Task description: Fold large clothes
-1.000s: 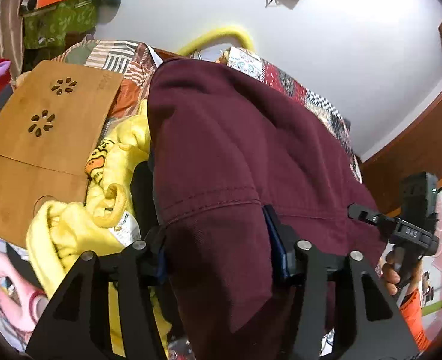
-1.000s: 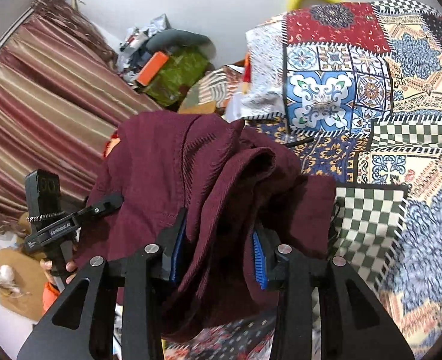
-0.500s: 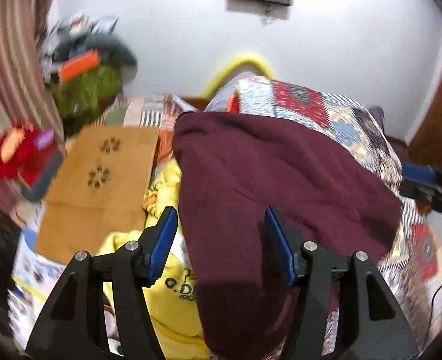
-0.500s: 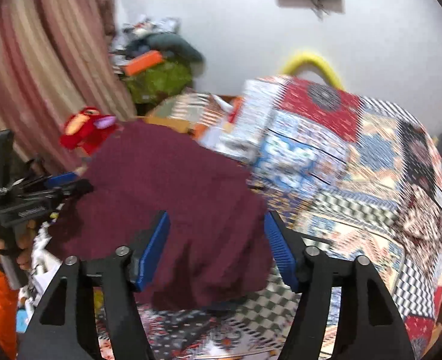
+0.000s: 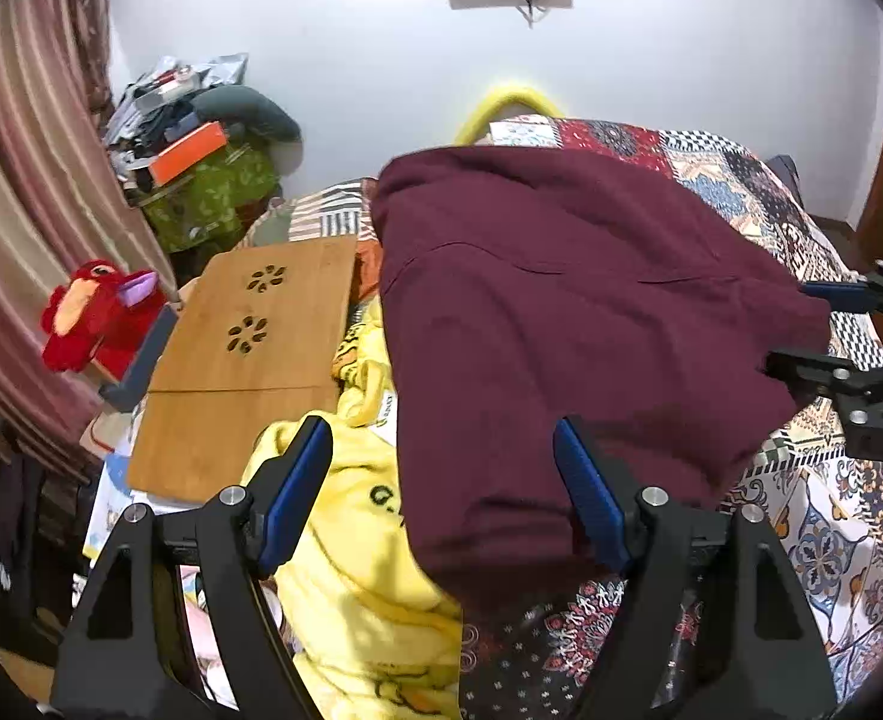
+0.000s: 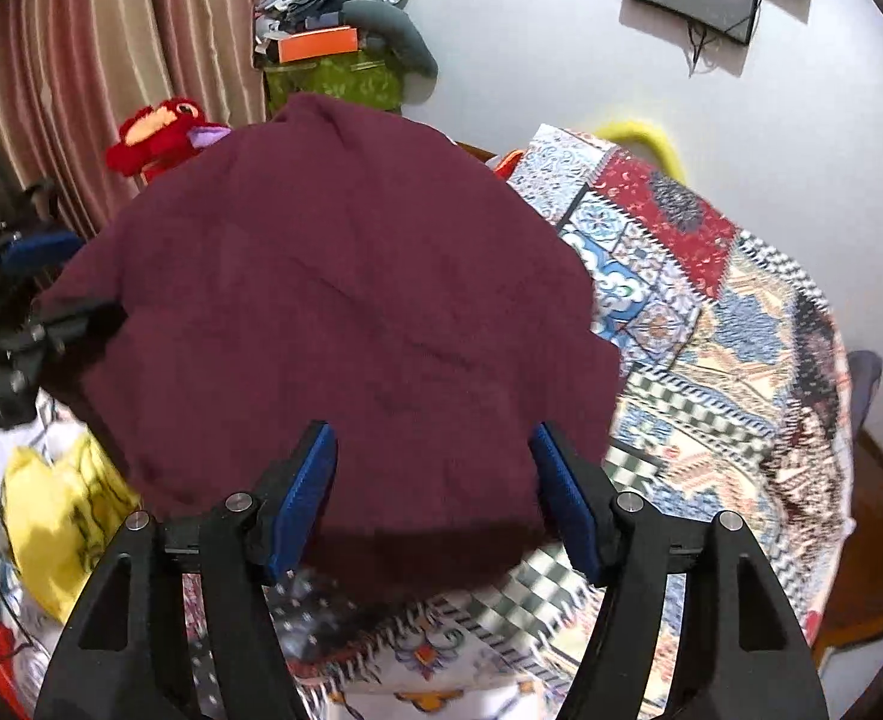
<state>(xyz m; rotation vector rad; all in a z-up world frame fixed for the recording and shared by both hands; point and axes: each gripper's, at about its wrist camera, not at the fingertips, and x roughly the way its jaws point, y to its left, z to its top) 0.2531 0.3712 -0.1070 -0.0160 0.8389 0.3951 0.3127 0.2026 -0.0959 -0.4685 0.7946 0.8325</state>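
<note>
On the patchwork bedspread (image 5: 735, 174), the maroon garment (image 5: 561, 324) lies as a broad folded slab, its near hem hanging toward you over the bed's edge and its left side lapping the yellow garment (image 5: 351, 540) heaped beside the wooden lap desk (image 5: 249, 354). Your left gripper (image 5: 441, 480) has its fingers spread wide and holds nothing; your right gripper (image 6: 432, 486) is likewise released, blue pads either side of the near hem without touching it. The risk from here, as you judge it, is that the overhanging hem drags the fold off the bed, since nothing pins it, or that your next pinch on the left gathers yellow cloth along with the maroon where the two overlap. A grab through only the top layer would also peel the fold open. Compared with a second ago, both grippers have let go: then each pair of fingers was clenched on bunched maroon fabric lifted close to the cameras, and now the cloth is flattened out and you have pulled back from it.
</note>
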